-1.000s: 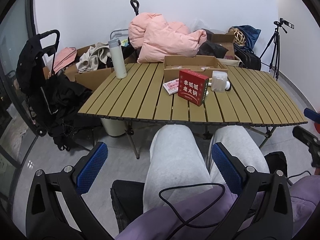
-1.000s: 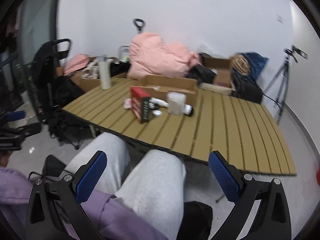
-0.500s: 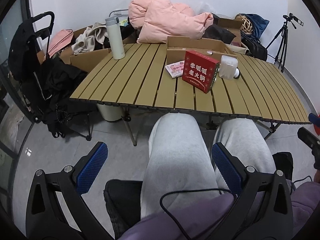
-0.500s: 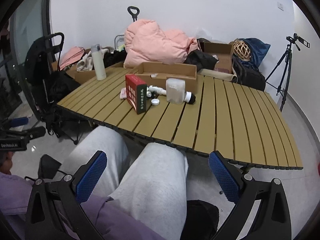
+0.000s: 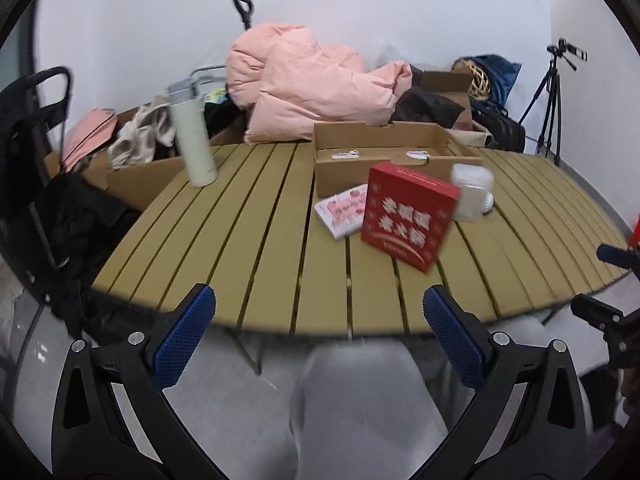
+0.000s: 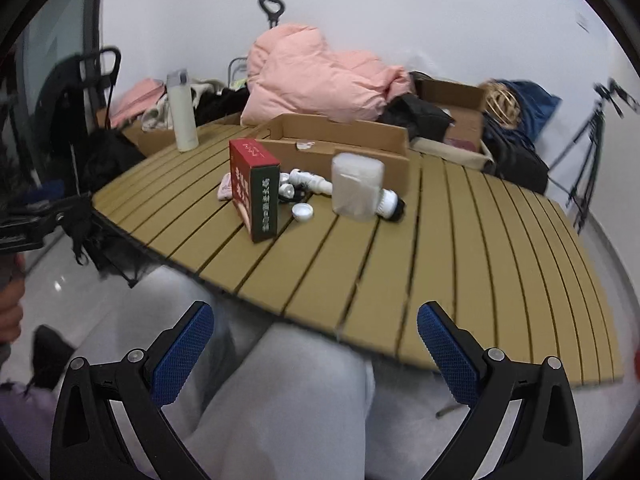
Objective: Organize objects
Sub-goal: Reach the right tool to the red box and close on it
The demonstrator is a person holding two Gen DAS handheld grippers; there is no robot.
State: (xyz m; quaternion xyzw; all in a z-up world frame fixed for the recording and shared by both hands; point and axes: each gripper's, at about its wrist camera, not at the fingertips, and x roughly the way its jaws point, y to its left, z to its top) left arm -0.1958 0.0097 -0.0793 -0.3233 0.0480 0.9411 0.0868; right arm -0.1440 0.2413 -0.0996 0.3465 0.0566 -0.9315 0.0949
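A red box (image 5: 408,216) stands upright on the slatted wooden table (image 5: 260,248), also in the right wrist view (image 6: 254,192). Beside it lie a pink-and-white packet (image 5: 342,210), a translucent plastic container (image 6: 356,188), a white bottle with a black end (image 6: 386,202), a small white bottle (image 6: 310,180) and a white cap (image 6: 302,212). An open cardboard box (image 6: 340,140) stands behind them. My left gripper (image 5: 318,332) is open and empty at the table's near edge. My right gripper (image 6: 314,344) is open and empty over my lap, short of the table.
A white thermos (image 5: 192,136) stands at the table's back left. Behind the table are a pink duvet (image 5: 312,84), clothes, cardboard boxes and bags. A black trolley (image 5: 36,128) stands left, a tripod (image 5: 554,100) right. My grey-trousered legs (image 6: 288,400) are below the grippers.
Both grippers have moved up and forward toward the table; the table and its objects now look larger and nearer. Both stay open and empty.
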